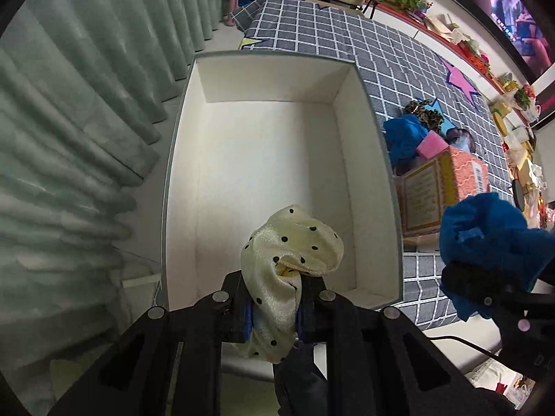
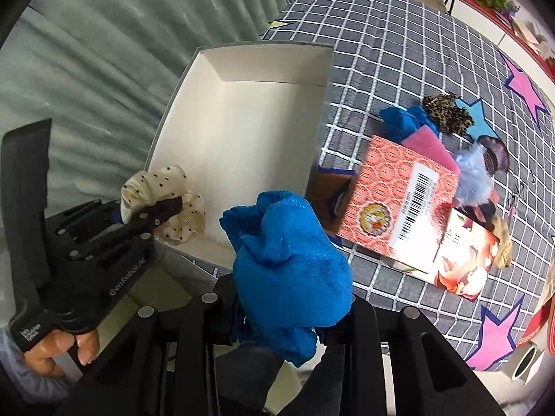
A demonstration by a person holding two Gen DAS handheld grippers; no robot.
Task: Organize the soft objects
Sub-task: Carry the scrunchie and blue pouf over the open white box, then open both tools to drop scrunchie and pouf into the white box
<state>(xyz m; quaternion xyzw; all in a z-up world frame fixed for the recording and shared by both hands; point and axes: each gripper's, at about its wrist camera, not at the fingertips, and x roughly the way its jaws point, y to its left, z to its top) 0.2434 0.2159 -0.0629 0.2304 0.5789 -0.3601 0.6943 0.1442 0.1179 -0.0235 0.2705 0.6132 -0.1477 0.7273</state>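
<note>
A: How far along is the sorting?

B: Barely started, by the look of it. The white box is showing a bare floor in both views; nothing is lying in it yet.

A: And the grippers?

B: The left gripper is clamping the cream dotted scrunchie, holding it over the near end of the box. The right gripper is squeezing a blue cloth, hanging just outside the box's near right corner.

A: So two items are on their way in.

B: Probably; both are sitting in closed jaws, neither is being let go yet.

A: What is waiting?

B: On the checked cover, a second blue cloth, a leopard scrunchie, a pink sponge and a pale fluffy piece are lying around the orange carton, well apart from the box. Those are likely the bulk of the job.
</note>
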